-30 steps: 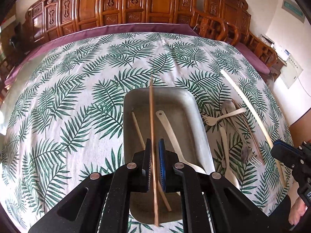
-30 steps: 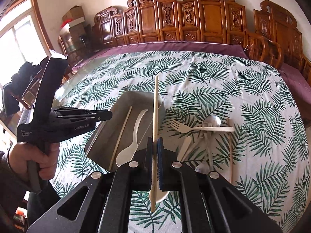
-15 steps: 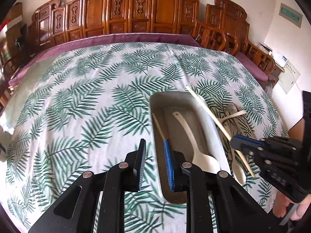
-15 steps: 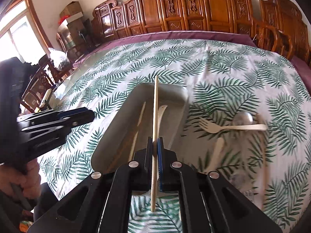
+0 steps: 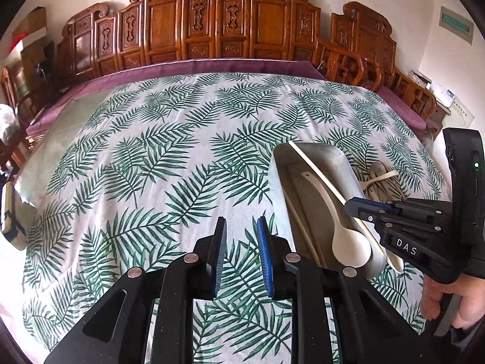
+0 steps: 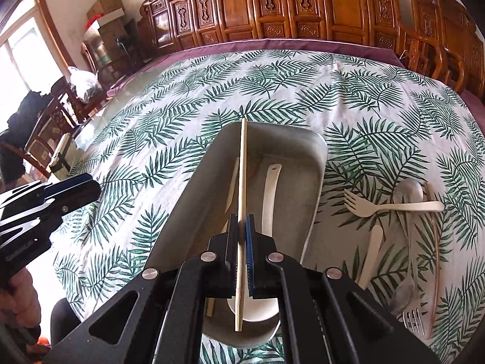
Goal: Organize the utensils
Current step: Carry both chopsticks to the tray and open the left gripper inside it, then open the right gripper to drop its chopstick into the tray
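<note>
My right gripper (image 6: 241, 254) is shut on a pale chopstick (image 6: 242, 182) and holds it lengthwise over the grey metal tray (image 6: 318, 163). In the tray lie a white spoon (image 6: 269, 194) and another chopstick (image 6: 232, 182). My left gripper (image 5: 239, 257) is open with nothing between its pads, above the leaf-print cloth just left of the tray (image 5: 277, 176). The left wrist view shows the right gripper (image 5: 353, 209) from the side, with the held chopstick (image 5: 318, 170) slanting across the tray above the spoon (image 5: 342, 230).
On the cloth right of the tray lie a white fork (image 6: 363, 207), a metal spoon (image 6: 409, 191), a white knife (image 6: 371, 251), a metal fork (image 6: 412, 318) and a thin chopstick (image 6: 435, 242). Carved wooden chairs line the table's far side.
My left gripper let go of the brown chopstick it held over the tray, opened and moved off to the tray's left. My right gripper brought the pale chopstick over the tray and lower.
</note>
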The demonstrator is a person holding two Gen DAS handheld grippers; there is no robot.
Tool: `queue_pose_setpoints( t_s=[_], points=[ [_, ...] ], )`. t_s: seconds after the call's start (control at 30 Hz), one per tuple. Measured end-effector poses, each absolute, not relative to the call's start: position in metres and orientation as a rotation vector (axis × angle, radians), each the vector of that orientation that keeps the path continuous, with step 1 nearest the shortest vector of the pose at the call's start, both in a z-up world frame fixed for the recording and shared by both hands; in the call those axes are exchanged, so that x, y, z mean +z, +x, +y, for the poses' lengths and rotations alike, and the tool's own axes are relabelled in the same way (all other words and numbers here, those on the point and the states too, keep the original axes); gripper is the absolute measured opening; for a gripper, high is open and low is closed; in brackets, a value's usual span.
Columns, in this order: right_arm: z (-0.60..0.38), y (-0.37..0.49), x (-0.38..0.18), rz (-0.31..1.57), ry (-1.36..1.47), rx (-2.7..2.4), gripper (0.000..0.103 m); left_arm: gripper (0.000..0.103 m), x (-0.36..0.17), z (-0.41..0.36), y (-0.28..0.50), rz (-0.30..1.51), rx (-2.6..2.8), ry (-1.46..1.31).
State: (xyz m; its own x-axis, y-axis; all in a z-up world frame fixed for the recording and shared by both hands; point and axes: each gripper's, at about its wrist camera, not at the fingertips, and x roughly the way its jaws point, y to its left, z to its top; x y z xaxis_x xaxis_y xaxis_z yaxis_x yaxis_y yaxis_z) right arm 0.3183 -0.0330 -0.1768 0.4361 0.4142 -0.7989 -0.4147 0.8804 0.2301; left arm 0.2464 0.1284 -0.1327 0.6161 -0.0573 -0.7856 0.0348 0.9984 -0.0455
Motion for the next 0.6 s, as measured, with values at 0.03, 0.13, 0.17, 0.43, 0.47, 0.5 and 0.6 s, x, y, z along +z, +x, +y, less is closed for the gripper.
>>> queue_pose_setpoints(
  t_s=[0.03, 0.13, 0.17, 0.43, 0.47, 0.5, 0.6],
  points=[
    [-0.032, 0.318, -0.178, 0.996, 0.0, 0.516, 0.006, 0.019, -0.133, 0.129, 0.246, 0.907, -0.051, -0.026],
    [-0.029, 0.32, -0.18, 0.998, -0.005, 0.509, 0.006, 0.019, -0.132, 0.132, 0.245, 0.906, -0.051, -0.026],
    [-0.028, 0.32, -0.18, 1.001, -0.002, 0.508, 0.006, 0.019, -0.132, 0.132, 0.244, 0.906, -0.051, -0.025],
    [-0.026, 0.317, -0.18, 0.999, -0.011, 0.536, 0.007, 0.019, -0.133, 0.129, 0.239, 0.911, -0.061, -0.02],
    [-0.028, 0.315, -0.177, 0.989, -0.02, 0.546, 0.007, 0.019, -0.133, 0.128, 0.239, 0.912, -0.064, -0.02],
    [-0.031, 0.312, -0.175, 0.974, -0.03, 0.555, 0.006, 0.019, -0.132, 0.126, 0.238, 0.913, -0.069, -0.025],
    [-0.046, 0.307, -0.167, 0.955, -0.027, 0.566, 0.007, 0.019, -0.13, 0.12, 0.236, 0.906, -0.083, -0.03]
  ],
)
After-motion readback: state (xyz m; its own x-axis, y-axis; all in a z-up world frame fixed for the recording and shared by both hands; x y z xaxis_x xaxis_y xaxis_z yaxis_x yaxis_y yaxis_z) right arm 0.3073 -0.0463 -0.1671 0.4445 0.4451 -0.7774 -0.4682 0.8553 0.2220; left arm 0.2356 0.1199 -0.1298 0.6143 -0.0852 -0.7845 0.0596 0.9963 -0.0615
